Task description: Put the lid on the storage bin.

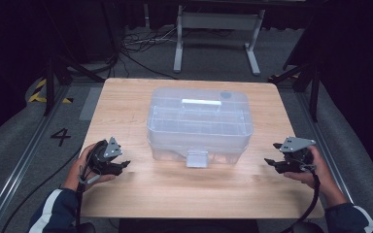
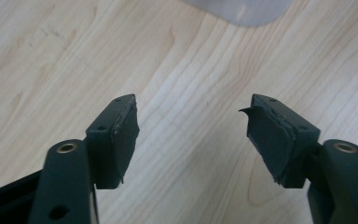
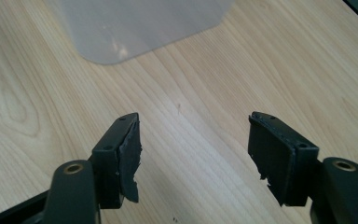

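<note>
Grey carpet (image 1: 24, 126) surrounds the wooden tabletop (image 1: 126, 104). A white metal frame (image 1: 217, 29) and loose cables (image 1: 141, 41) sit behind, in dim light.

Light wooden table (image 1: 126, 189), clear plastic box (image 1: 199, 125) near centre

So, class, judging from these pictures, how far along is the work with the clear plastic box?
Done: the clear plastic storage box sits on the light wooden table, lid on and front latch down. In hand: nothing; the left gripper and right gripper flank the box, both open with bare wood between their fingers. Left: reaching and handling the box, probably its latch or white handle.
</note>
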`<state>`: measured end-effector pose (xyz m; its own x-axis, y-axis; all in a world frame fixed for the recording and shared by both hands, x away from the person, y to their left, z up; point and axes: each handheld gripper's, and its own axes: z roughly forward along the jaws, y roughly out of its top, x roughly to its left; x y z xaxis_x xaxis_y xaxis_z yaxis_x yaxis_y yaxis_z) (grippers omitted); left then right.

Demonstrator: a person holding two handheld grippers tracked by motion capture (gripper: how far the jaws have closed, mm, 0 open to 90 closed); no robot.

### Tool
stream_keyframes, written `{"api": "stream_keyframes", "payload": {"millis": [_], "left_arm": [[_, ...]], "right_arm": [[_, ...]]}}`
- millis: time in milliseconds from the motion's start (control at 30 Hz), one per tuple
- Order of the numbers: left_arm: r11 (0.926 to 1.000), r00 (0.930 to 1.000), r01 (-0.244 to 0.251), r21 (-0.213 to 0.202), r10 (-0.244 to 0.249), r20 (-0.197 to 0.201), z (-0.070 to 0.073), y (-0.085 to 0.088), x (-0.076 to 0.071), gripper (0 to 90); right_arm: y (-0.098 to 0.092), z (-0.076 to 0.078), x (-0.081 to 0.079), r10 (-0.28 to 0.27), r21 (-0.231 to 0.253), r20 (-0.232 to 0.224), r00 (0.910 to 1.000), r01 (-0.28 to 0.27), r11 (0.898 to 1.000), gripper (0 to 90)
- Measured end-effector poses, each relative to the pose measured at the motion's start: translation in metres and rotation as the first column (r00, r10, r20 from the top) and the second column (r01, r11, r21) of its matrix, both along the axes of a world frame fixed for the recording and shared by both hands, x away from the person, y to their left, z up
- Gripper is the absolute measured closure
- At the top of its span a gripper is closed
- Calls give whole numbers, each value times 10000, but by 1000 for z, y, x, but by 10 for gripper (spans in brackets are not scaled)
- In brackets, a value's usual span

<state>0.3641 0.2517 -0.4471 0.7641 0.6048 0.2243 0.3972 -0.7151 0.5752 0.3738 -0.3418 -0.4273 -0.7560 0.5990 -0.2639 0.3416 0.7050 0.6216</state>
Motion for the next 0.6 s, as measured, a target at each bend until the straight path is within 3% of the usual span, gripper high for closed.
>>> {"api": "stream_keyframes", "payload": {"millis": [133,433,500,600], "left_arm": [[9998,9997,-172,100,174,-182,-6,9,-8,291],[9988,9970,-416,-260,398,-659,-22,26,-25,254],[9972,9957,-622,-404,592,-713,-26,29,-28,250],[9900,9934,-831,-1139,732,-885,-29,36,-34,238]], "right_arm": [[-11,-9,-5,-243,162,-42,9997,244,9996,330],[-32,-28,-16,-897,659,-407,9951,922,9936,288],[-37,-33,-19,-982,861,-600,9934,1032,9909,275],[-43,-41,-22,-1183,826,-744,9902,1243,9888,256]]}}
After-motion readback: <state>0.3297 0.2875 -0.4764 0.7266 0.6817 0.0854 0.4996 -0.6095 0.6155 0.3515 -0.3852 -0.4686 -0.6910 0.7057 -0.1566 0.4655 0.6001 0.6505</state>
